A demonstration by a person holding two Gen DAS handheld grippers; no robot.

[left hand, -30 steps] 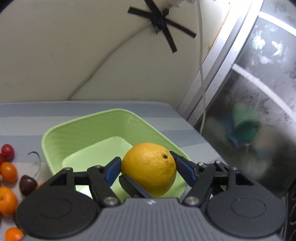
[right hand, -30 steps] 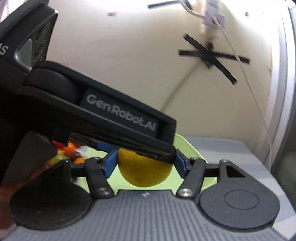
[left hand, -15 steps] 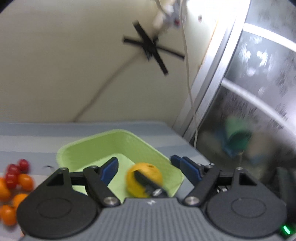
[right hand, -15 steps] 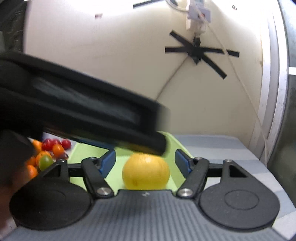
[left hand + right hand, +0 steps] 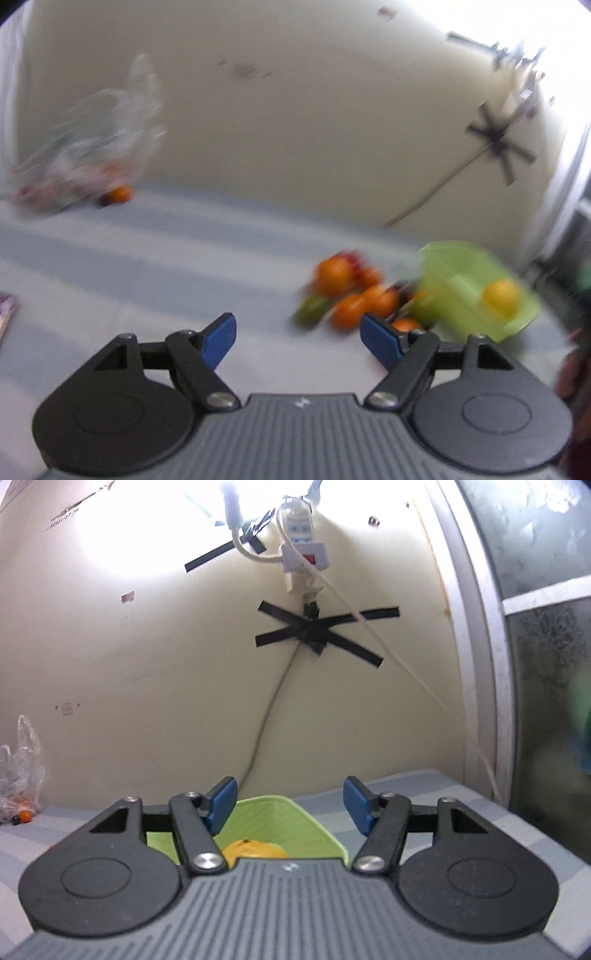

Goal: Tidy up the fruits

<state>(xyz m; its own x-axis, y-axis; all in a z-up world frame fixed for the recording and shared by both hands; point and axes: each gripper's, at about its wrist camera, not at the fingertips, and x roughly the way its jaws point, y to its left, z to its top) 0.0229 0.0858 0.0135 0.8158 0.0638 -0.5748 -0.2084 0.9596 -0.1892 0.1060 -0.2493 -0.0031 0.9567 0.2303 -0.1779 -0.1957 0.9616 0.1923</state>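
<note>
Now left gripper (image 5: 297, 334) empty, blue fingers (image 5: 220, 333) spread wide over striped cloth (image 5: 147, 258). Orange (image 5: 501, 296) sits inside green basket (image 5: 476, 273); heap of small fruits (image 5: 354, 291) just beside basket. Right gripper (image 5: 290, 805) also spread, empty, above basket. Plastic bag (image 5: 92, 147) at far wall, view blurred.

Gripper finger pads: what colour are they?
Blue fingertips, clearest in the right wrist view.
</note>
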